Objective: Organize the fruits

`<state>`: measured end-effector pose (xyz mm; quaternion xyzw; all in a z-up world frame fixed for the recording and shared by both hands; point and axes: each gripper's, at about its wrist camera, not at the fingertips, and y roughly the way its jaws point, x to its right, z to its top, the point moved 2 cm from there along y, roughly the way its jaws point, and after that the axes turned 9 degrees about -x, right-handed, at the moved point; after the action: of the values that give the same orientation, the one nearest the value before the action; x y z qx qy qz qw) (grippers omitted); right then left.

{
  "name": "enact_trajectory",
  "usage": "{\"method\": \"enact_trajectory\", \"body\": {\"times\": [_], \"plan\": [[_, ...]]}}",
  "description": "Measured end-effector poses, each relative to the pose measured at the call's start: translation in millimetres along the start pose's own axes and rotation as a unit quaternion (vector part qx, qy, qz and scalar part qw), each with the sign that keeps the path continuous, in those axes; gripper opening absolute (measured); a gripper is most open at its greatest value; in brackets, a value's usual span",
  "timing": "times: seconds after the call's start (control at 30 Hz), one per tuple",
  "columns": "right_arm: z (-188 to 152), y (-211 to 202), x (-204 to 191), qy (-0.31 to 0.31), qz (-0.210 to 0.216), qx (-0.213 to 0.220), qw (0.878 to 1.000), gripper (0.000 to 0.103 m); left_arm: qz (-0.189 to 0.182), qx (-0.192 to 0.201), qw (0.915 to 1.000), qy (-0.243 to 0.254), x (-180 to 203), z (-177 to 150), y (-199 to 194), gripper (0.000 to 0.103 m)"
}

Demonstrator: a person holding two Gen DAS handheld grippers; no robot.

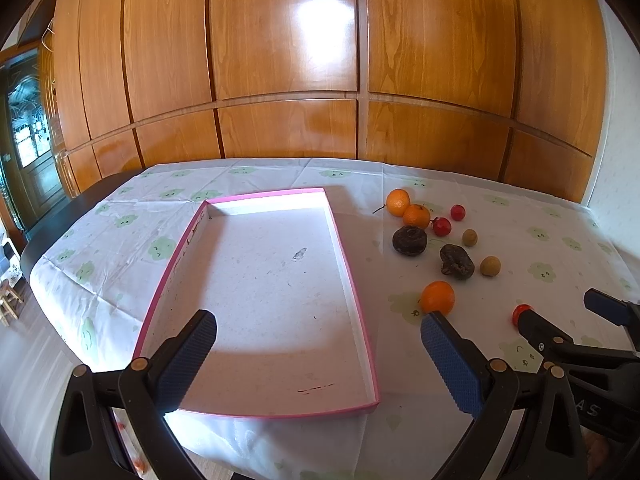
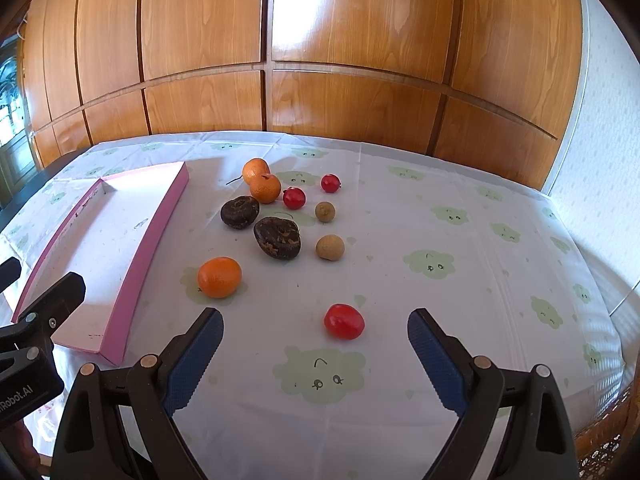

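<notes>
Fruits: three oranges (image 2: pixel 219 277), three red (image 2: pixel 344 321) (tray (image 2: pixel 156 222) empty)

Home dining rm: wood-panel wall (image 1: pixel 280 60), cloud-print tablecloth (image 2: pixel 440 240), glazed door (image 1: pixel 28 128).

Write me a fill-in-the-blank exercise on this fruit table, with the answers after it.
1. The pink tray holds ____ fruits.
2. The number of oranges on the tablecloth is ____.
3. The fruit nearest the right hand-held gripper is the ____ one.
4. The left hand-held gripper and the right one both have their jaws ____.

Answers: no; three; red; open
</notes>
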<state>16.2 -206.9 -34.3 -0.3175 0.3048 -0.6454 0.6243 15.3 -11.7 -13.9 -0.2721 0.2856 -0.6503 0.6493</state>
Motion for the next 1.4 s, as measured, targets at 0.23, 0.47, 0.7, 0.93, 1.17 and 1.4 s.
{"method": "enact_trajectory", "body": {"times": [0.23,0.47,0.7,0.93,1.17,1.4], "plan": [[1,-2,1,-0.002,-0.001,0.000,1.000,0.095,0.001,0.001,1.0000,0.000,1,0,-1,0.103],[1,-2,0,-0.004,-0.004,-0.004,1.000,0.095,0.001,0.000,1.0000,0.002,2,1,-1,0.103],[3,0,5,0.002,0.002,-0.001,1.000,0.095,0.001,-0.002,1.0000,0.005,3,0,-1,0.103],[12,1,15,-0.004,0.001,0.005,1.000,0.095,-0.006,-0.009,0.9999,0.011,6,-1,3,0.103],[42,-1,33,-0.015,0.024,-0.005,1.000,0.095,-0.036,-0.017,0.9986,0.036,16,-1,5,0.103],[96,-5,81,-0.027,0.030,-0.009,0.999,0.095,-0.087,-0.024,0.9933,0.072,30,11,3,0.103]]}}
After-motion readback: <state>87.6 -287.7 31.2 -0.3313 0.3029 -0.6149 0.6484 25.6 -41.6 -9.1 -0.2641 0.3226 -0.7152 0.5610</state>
